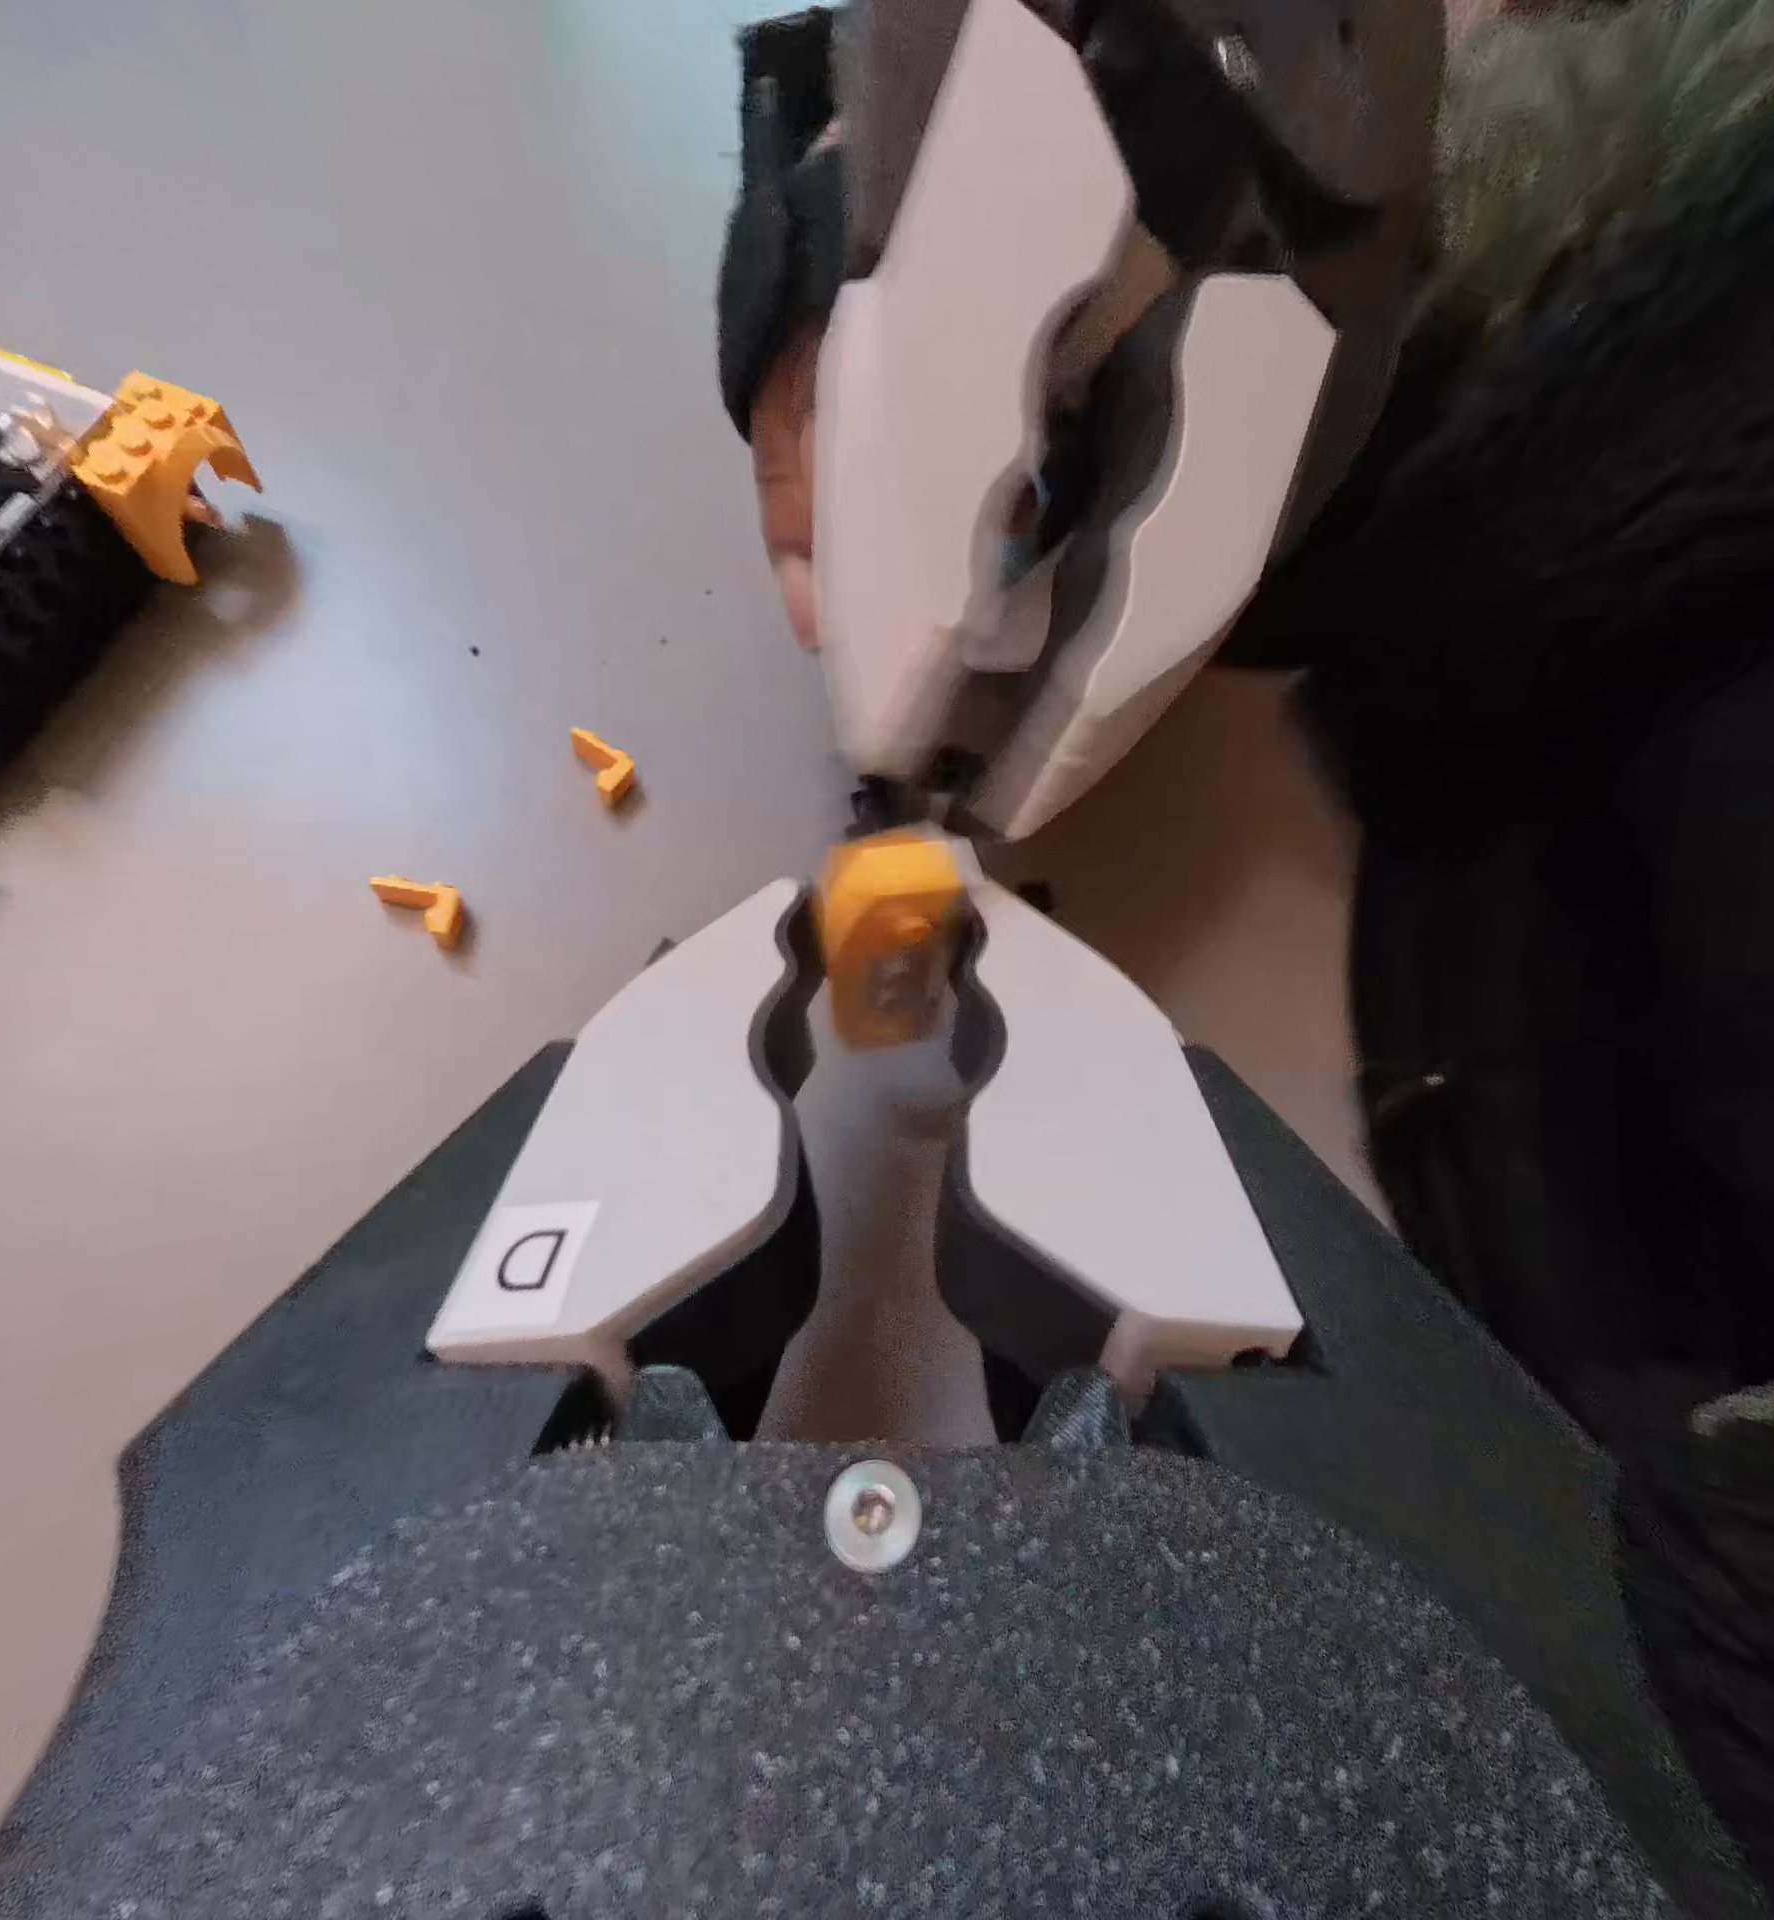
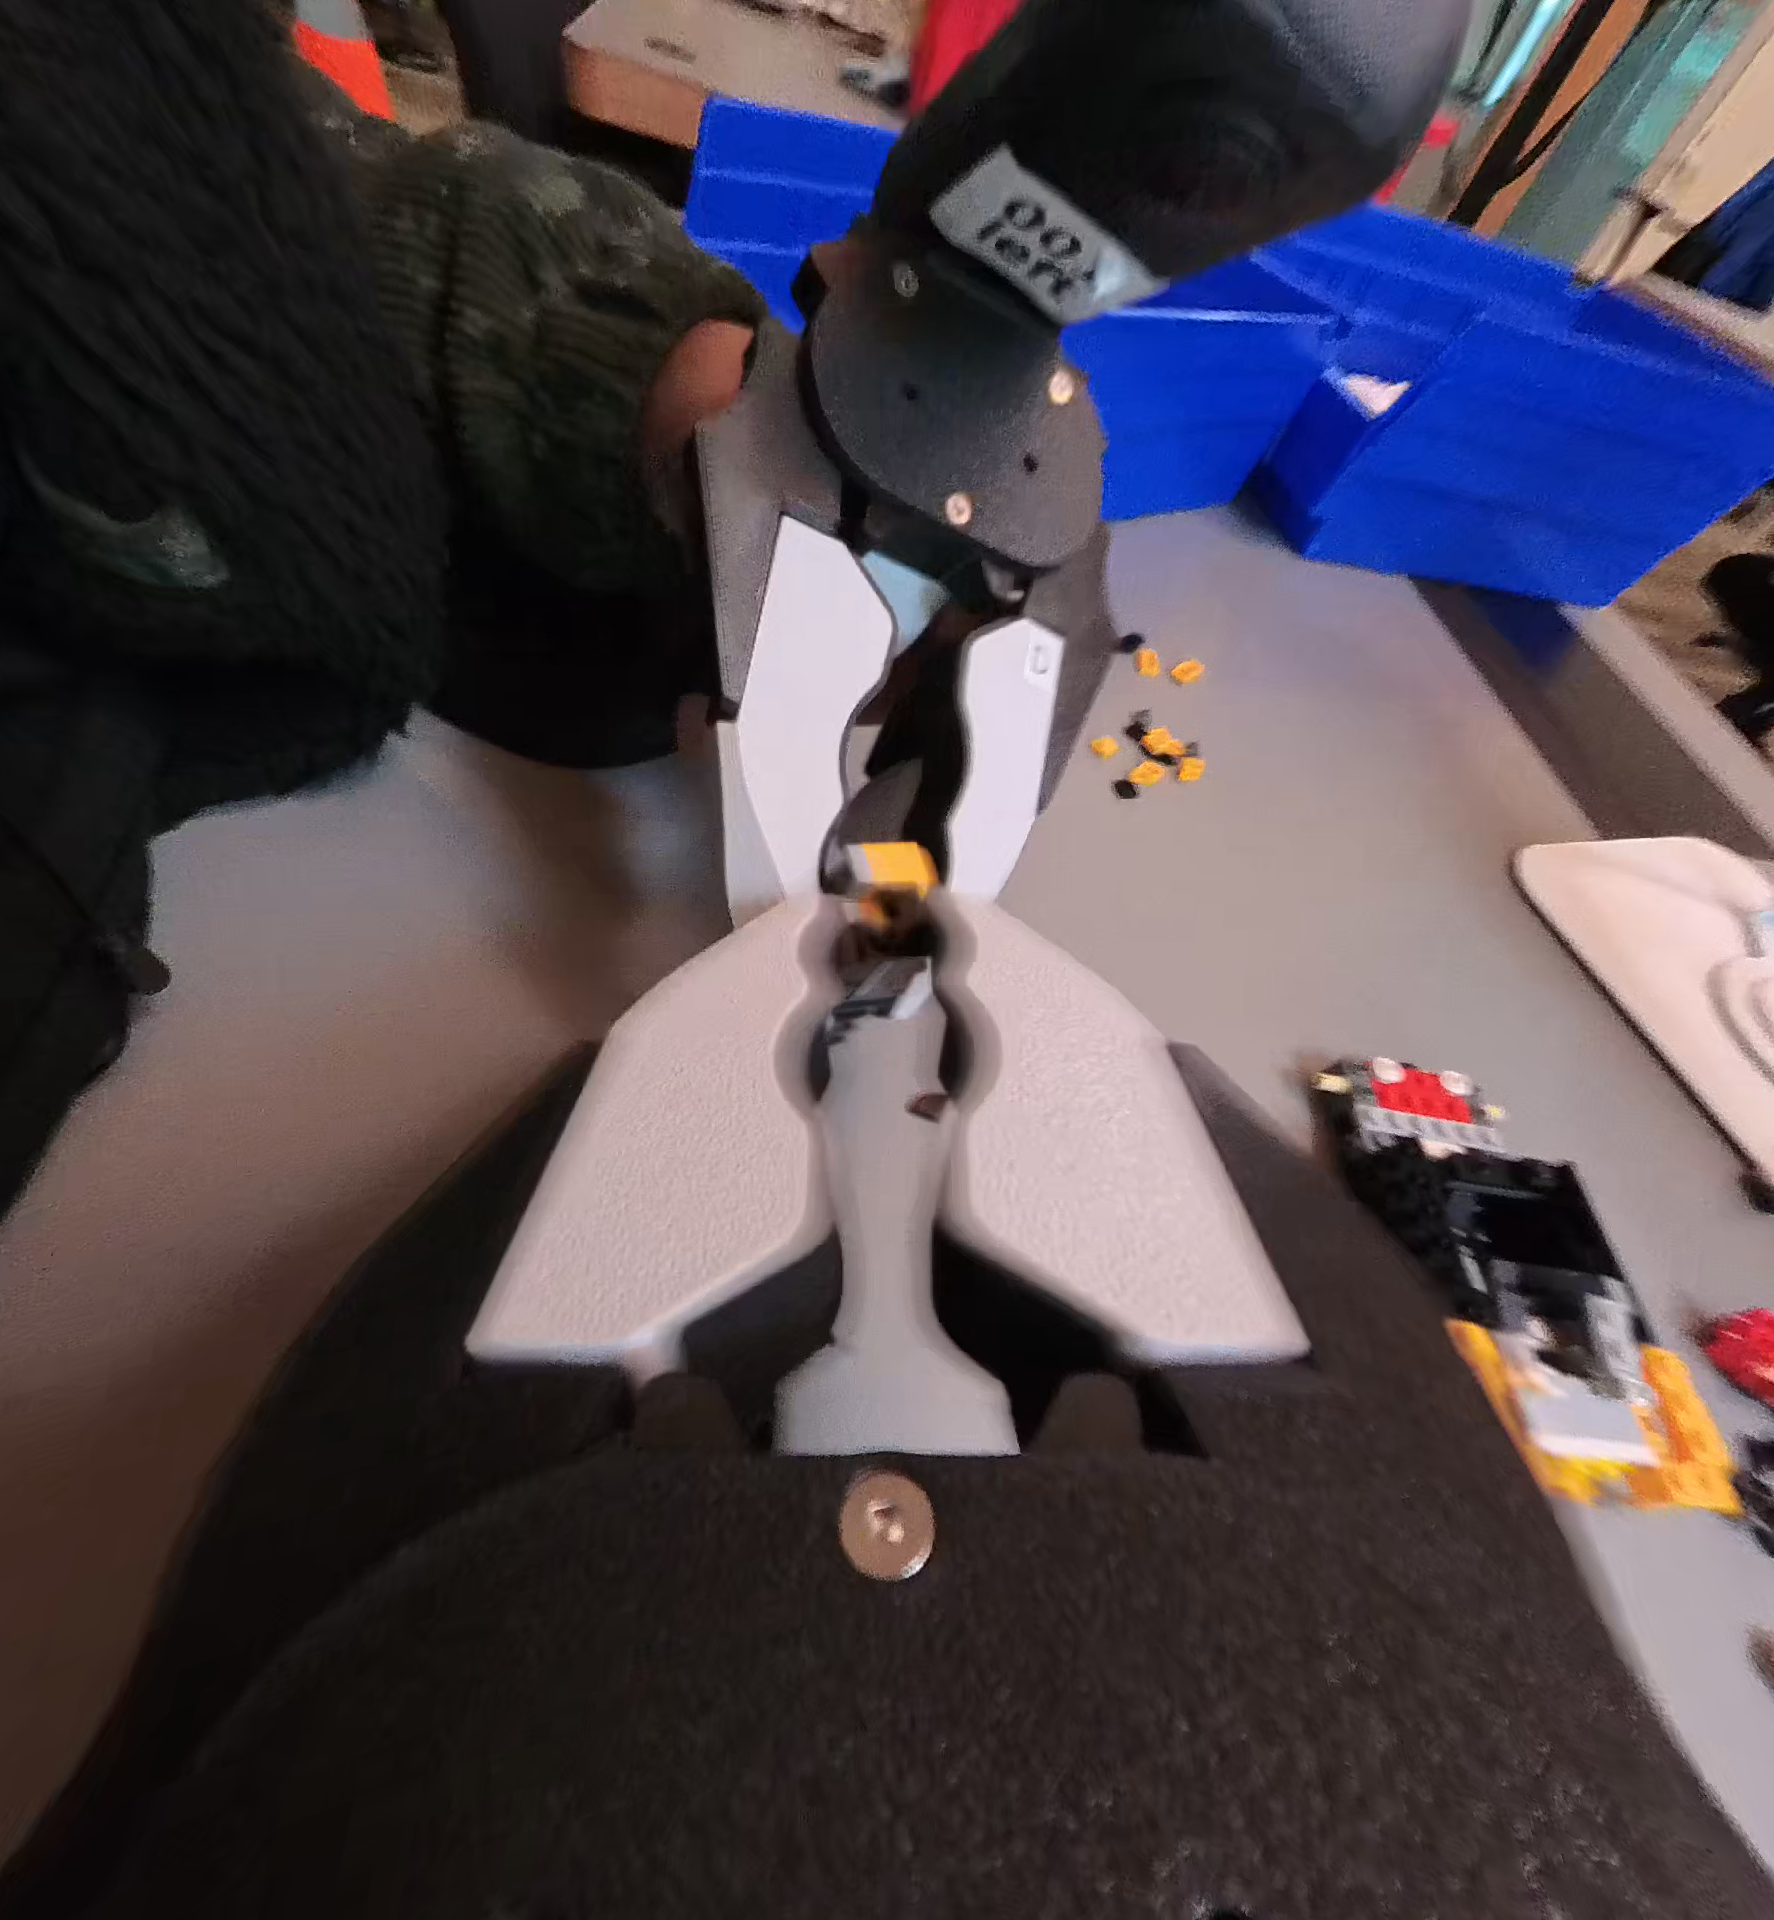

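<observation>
My left gripper (image 1: 888,914) is shut on a small orange brick (image 1: 888,940) and holds it above the grey table (image 1: 395,260). The brick also shows in the right wrist view (image 2: 895,865), between the left gripper's white fingers (image 2: 800,707). My right gripper (image 2: 888,935) is shut on a small black-and-grey piece (image 2: 881,992). In the left wrist view it comes in from above (image 1: 914,800), with the black piece at its tips right against the top of the orange brick. The two grippers meet tip to tip.
Two orange L-shaped pieces (image 1: 604,764) (image 1: 426,904) lie on the table. A partly built orange-and-black model (image 1: 166,468) (image 2: 1506,1247) sits nearby. Loose orange and black bits (image 2: 1158,743), blue bins (image 2: 1434,416), a white tray (image 2: 1641,935) and a person's dark sleeve (image 2: 239,416) surround the grippers. Only a small space, under 4 cm, lies between the two pairs of fingers.
</observation>
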Demonstrator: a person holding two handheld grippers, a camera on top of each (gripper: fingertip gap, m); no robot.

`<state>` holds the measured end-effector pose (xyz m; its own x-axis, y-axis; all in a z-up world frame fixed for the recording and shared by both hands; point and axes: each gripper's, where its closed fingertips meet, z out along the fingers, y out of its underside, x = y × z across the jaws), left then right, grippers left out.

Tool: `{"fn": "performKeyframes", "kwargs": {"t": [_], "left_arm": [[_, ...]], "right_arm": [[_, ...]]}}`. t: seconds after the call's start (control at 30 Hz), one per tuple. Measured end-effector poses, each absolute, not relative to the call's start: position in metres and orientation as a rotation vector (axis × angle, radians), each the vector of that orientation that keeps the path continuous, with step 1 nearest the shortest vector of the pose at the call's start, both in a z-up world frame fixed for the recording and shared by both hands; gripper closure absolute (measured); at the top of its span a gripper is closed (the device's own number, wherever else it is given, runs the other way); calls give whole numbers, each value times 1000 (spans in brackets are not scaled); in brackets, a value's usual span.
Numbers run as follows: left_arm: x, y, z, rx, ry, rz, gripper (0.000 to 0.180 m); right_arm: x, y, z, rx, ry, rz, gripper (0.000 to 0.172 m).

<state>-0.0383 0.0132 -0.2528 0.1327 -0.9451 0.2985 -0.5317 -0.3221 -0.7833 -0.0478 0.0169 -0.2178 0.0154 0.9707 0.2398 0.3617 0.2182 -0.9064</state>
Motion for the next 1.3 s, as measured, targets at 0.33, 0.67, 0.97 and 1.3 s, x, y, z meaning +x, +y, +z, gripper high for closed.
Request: {"fn": "performKeyframes", "kwargs": {"t": [0.33,0.67,0.97,1.3], "left_arm": [[-43,21,-245,-1952,1297,-1173,158],[-38,18,-250,-1917,1375,-1028,157],[-32,45,-192,-1642,998,-1194,142],[-34,40,-188,-1667,1075,-1142,157]], "right_arm": [[-40,29,-210,-1392,-1410,876,159],[-50,26,-222,-1515,-1394,1001,150],[-30,63,-164,-1487,-700,1592,151],[-32,58,-165,-1444,-819,1556,151]]}}
